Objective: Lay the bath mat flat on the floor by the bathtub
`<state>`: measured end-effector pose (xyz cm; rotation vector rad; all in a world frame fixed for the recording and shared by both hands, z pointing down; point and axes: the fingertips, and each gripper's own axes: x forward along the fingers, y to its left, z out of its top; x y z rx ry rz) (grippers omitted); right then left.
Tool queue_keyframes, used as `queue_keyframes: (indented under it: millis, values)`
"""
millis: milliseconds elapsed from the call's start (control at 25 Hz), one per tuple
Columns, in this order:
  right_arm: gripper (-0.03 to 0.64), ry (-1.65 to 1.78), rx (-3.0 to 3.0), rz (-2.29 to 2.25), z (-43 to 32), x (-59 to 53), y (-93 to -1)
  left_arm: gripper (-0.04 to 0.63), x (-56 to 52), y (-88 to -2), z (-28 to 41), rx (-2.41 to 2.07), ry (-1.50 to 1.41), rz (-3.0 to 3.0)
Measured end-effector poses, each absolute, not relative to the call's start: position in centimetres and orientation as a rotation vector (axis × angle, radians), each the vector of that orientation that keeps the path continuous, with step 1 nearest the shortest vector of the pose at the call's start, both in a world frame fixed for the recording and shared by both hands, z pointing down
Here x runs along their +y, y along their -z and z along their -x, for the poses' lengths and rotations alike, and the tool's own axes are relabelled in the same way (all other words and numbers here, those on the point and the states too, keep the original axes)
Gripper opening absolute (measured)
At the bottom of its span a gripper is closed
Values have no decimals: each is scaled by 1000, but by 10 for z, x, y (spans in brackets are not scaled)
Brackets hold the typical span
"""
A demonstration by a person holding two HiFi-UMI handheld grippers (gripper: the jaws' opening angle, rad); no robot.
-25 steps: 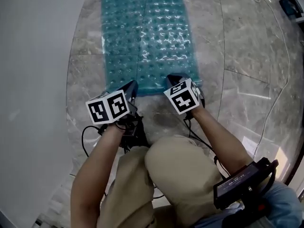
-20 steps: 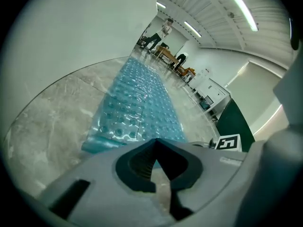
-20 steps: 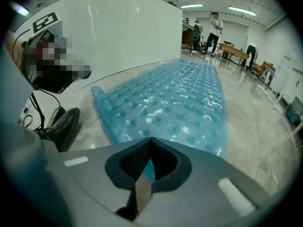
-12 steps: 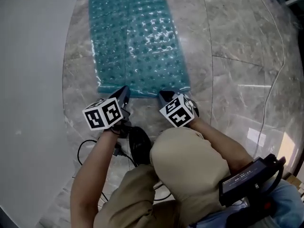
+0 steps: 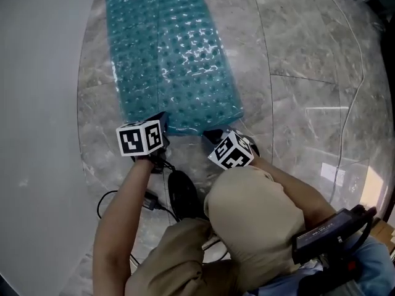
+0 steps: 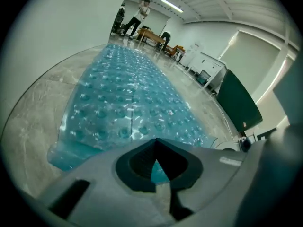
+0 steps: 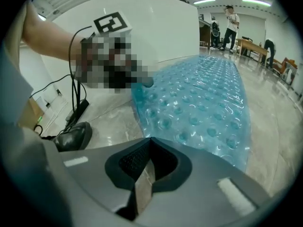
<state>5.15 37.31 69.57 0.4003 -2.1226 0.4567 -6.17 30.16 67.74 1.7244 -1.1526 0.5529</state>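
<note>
Head view: the teal, bubble-studded bath mat lies on the marble floor, running from picture centre up towards 12 o'clock, with the white tub wall alongside at 9 o'clock. The left gripper sits at the mat's near left corner and the right gripper at its near right corner. A black shoe and a bent knee fill 6 o'clock

Left gripper view: the left gripper is clenched, with teal showing in the slit between its jaws, so it grasps the near edge of the mat. The mat corner at 8 o'clock curls up off the floor

Right gripper view: the right gripper is clenched, with floor colour in the slit. The mat begins just past its tips and stretches towards 1 o'clock, but whether the tips pinch its edge cannot be told
</note>
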Motion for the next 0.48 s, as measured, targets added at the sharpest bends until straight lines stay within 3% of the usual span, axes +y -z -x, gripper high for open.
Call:
queue_keyframes:
  millis: [200,480]
  values:
    - [8,-650,-2176,-434,-48,364,-683,8,350,-695,72,-1164,-465,-1622]
    - [8,-617,-2229,-402,-47,359,-685,8,363,-702,72,-1205,-368,-1586]
